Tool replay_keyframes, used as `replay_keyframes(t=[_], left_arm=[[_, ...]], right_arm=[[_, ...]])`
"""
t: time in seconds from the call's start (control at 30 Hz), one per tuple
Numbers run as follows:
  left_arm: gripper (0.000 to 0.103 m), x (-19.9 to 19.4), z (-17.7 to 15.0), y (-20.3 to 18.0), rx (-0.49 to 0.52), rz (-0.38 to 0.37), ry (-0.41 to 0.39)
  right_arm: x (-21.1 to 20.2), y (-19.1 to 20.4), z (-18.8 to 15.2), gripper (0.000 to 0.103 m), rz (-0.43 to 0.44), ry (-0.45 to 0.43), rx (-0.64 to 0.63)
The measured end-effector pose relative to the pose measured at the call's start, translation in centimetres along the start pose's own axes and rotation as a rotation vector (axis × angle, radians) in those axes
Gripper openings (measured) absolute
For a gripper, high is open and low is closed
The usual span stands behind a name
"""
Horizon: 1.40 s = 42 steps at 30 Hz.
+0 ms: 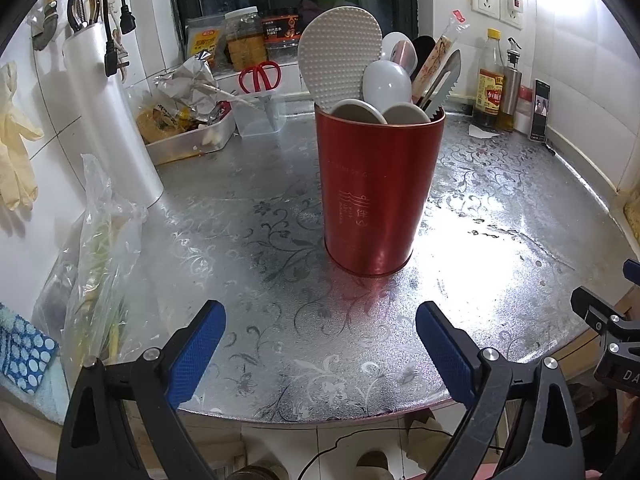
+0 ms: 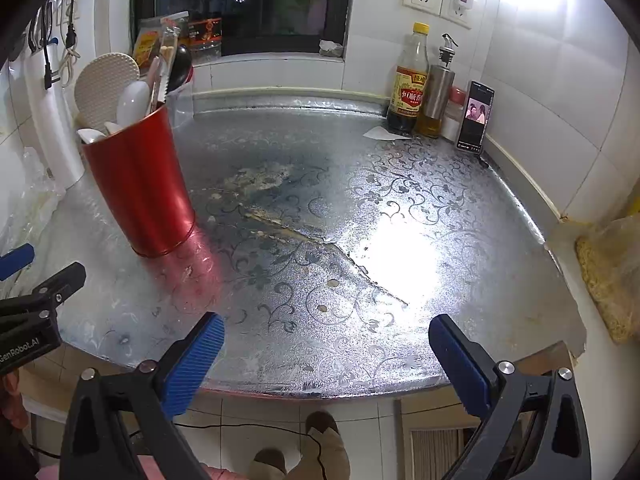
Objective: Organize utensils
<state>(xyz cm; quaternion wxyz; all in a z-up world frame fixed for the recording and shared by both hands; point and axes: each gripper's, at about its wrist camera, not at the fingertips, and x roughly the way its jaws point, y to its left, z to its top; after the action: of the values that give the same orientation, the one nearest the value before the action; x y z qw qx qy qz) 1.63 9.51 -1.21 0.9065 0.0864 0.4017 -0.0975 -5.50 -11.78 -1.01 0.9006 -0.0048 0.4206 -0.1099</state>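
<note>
White wall tiles and a dark window frame a kitchen countertop (image 1: 248,216) covered in silvery film printed with floral scrolls, glaring under a bright light. Near its middle stands a red canister (image 1: 378,192), a tall upright metal cylinder with faint pale lettering on its side, open at the top. Utensils crowd inside it: a white rice paddle (image 1: 340,60) with a dimpled face rising highest, a white spoon (image 1: 386,82), two pale rounded spoon bowls at the rim, a serrated knife (image 1: 444,84) leaning right, wrapped chopsticks (image 1: 436,56) and a black ladle (image 1: 424,46) behind.

At the back left, a clear plastic holder (image 1: 260,114) carries red-handled scissors (image 1: 260,76), beside a shallow tray (image 1: 192,140) of crumpled wrappers. At the back right stand a sauce bottle (image 2: 410,84), a steel oil dispenser (image 2: 438,88) and a propped phone (image 2: 476,118).

Both tools hover at the near edge of the counter, well apart from the canister. The left gripper (image 1: 320,348) has its blue pads spread with nothing between them; the right gripper (image 2: 326,356) is likewise spread and empty.
</note>
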Motion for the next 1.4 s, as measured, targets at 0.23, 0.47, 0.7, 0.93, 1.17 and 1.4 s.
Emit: replay_keyframes(t=[0.23, 0.47, 0.7, 0.93, 1.17, 1.4], left_arm=[[0.096, -0.1, -0.1, 0.2, -0.004, 0.004, 0.007], [0.096, -0.1, -0.2, 0.1, -0.004, 0.005, 0.007], [0.096, -0.3, -0.3, -0.2, 0.002, 0.007, 0.009], [0.096, -0.6, -0.5, -0.4, 0.008, 0.014, 0.006], [0.096, -0.5, -0.4, -0.1, 0.001, 0.021, 0.010], [0.096, -0.5, -0.4, -0.1, 0.003, 0.029, 0.009]], right_arm=[[-0.4, 0.3, -0.3, 0.103, -0.001, -0.002, 0.003], [-0.5, 0.2, -0.3, 0.103, -0.002, 0.000, 0.001], [-0.9, 0.2, -0.7, 0.103, -0.005, -0.003, 0.011], [-1.0, 0.1, -0.7, 0.103, -0.002, -0.004, 0.013], [-0.7, 0.2, -0.4, 0.103, 0.004, -0.003, 0.003], [-0.5, 0.4, -0.2, 0.103, 0.007, 0.000, -0.001]])
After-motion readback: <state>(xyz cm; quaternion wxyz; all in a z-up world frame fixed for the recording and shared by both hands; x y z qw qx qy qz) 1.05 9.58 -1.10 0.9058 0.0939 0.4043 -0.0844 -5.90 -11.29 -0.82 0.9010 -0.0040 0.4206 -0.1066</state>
